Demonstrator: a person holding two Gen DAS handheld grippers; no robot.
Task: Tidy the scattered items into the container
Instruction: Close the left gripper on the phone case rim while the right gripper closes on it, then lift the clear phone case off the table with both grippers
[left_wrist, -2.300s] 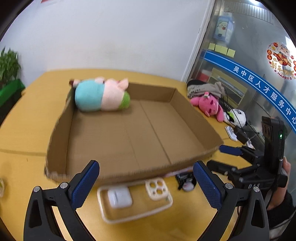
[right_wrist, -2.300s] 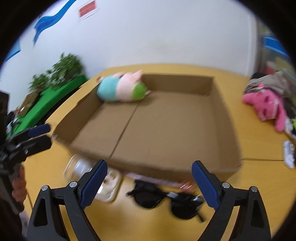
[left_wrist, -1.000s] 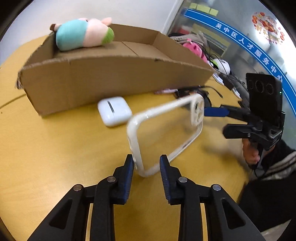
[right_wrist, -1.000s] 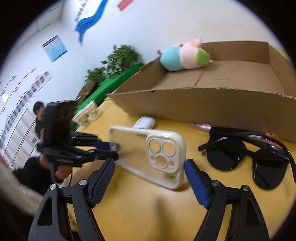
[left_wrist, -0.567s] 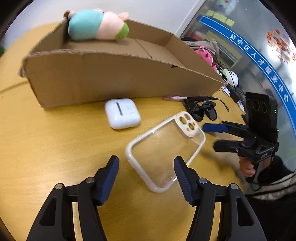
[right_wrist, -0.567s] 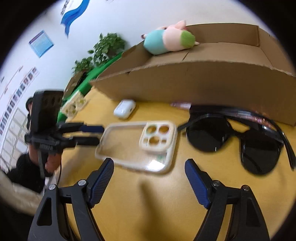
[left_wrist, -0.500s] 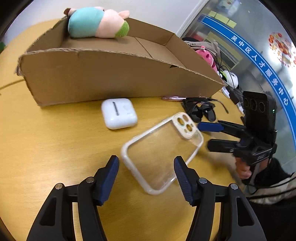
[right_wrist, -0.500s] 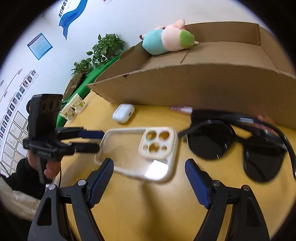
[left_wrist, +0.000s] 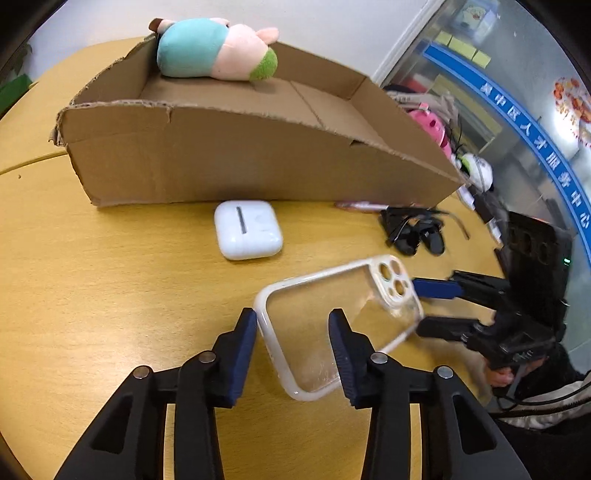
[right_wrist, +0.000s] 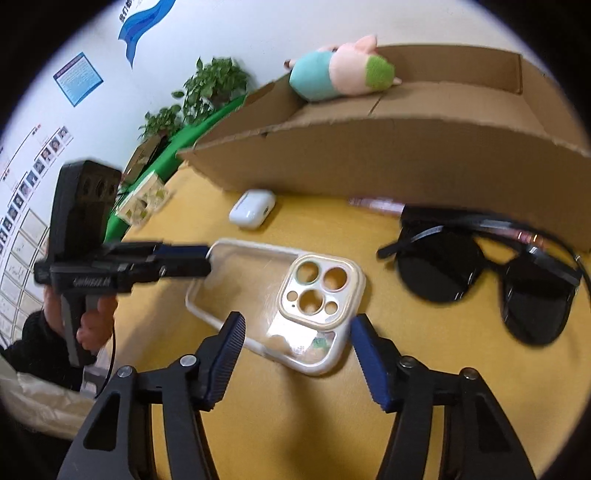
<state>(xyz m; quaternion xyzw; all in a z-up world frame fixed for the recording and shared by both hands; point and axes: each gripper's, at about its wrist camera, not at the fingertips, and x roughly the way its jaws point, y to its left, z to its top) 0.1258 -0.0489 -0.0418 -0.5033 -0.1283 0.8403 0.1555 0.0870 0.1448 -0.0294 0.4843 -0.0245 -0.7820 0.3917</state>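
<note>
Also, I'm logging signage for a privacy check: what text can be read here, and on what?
"人才服务中心": white on the blue band across the glass wall; its start is blurred.
Raised lettering on the left gripper, along its body: blurred, unreadable.
Wall posters, round red sticker: too small or blurred.

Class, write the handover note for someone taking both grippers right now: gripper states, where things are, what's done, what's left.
Left gripper: open, jaws either side of one end of the phone case, not clamped.
Right gripper: open, jaws flanking the camera end of the case.
Done: plush toy is in the cardboard box.
Left on the table: phone case, earbud case, sunglasses, and a pink pen by the box wall.
</note>
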